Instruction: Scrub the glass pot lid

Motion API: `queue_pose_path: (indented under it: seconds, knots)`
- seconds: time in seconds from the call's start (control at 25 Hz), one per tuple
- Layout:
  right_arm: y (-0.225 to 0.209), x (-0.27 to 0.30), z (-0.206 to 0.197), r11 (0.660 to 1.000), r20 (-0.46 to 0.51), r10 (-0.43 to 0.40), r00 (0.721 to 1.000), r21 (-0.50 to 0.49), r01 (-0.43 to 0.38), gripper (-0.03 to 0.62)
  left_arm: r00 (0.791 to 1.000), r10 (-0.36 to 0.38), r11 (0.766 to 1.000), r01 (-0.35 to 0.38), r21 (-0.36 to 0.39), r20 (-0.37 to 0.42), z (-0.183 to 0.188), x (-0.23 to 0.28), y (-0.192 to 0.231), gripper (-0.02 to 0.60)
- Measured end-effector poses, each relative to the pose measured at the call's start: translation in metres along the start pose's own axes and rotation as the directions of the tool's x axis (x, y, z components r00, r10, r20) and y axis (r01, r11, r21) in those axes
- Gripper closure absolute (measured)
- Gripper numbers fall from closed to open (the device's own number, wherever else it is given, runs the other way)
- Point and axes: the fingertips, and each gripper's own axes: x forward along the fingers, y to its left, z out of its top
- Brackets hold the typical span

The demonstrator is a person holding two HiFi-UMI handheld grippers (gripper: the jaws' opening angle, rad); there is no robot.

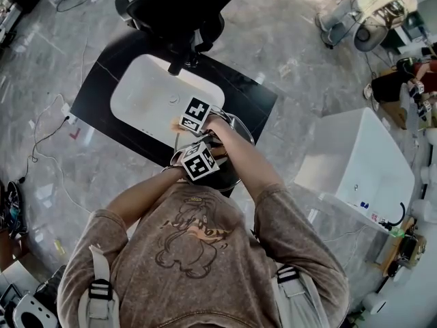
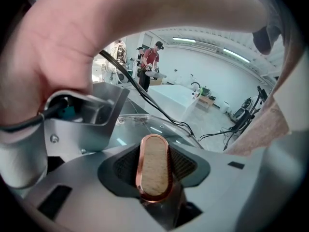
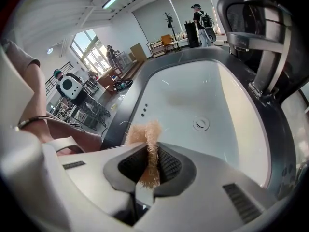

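Note:
The glass pot lid (image 1: pixel 240 130) is held over the black counter, just right of the sink. Its wooden knob with a copper rim (image 2: pixel 154 166) stands between the jaws of my left gripper (image 2: pixel 154 178), which is shut on it; the glass dome (image 2: pixel 145 125) shows behind the knob. My left gripper (image 1: pixel 200 161) is nearest the person in the head view. My right gripper (image 1: pixel 196 115) hangs just beyond it, by the lid's far-left edge. In the right gripper view my right gripper (image 3: pixel 149 166) is shut on a tan fibrous scrub pad (image 3: pixel 146 135), which sticks out past the jaws over the sink.
A white sink basin (image 3: pixel 203 95) with its drain (image 3: pixel 201 124) is set in the black counter (image 1: pixel 102 91). A black faucet (image 3: pixel 263 47) stands at the basin's far side. A white box (image 1: pixel 355 162) stands on the floor to the right. People stand far off in the room.

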Motion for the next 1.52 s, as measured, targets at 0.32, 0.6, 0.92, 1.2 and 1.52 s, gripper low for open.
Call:
queue_pose_path:
  seconds: [0.32, 0.6, 0.92, 1.2, 1.52]
  knots:
    - [-0.008, -0.011, 0.002, 0.996, 0.085, -0.025, 0.996, 0.093, 0.017, 0.546, 0.999, -0.004, 1.0, 0.004, -0.002, 0.043, 0.0, 0.0, 0.002, 0.396]
    - [-0.016, -0.037, -0.014, 0.987, 0.153, -0.084, 0.985, 0.15, 0.061, 0.546, 0.994, 0.025, 0.999, -0.028, 0.025, 0.108, 0.01, -0.011, -0.002, 0.396]
    - [-0.033, -0.09, -0.034, 0.951, 0.28, -0.208, 0.937, 0.284, 0.126, 0.546, 0.971, 0.048, 0.998, -0.056, 0.027, 0.235, 0.047, -0.046, -0.001, 0.516]
    - [-0.02, -0.142, -0.074, 0.877, 0.352, -0.392, 0.85, 0.423, 0.229, 0.546, 0.965, 0.121, 0.979, -0.077, -0.189, 0.234, 0.056, -0.077, 0.024, 0.565]
    - [0.026, -0.198, -0.113, 0.727, 0.439, -0.642, 0.628, 0.608, 0.318, 0.546, 0.94, 0.199, 0.951, -0.117, -0.286, 0.277, 0.075, -0.121, 0.035, 0.565]
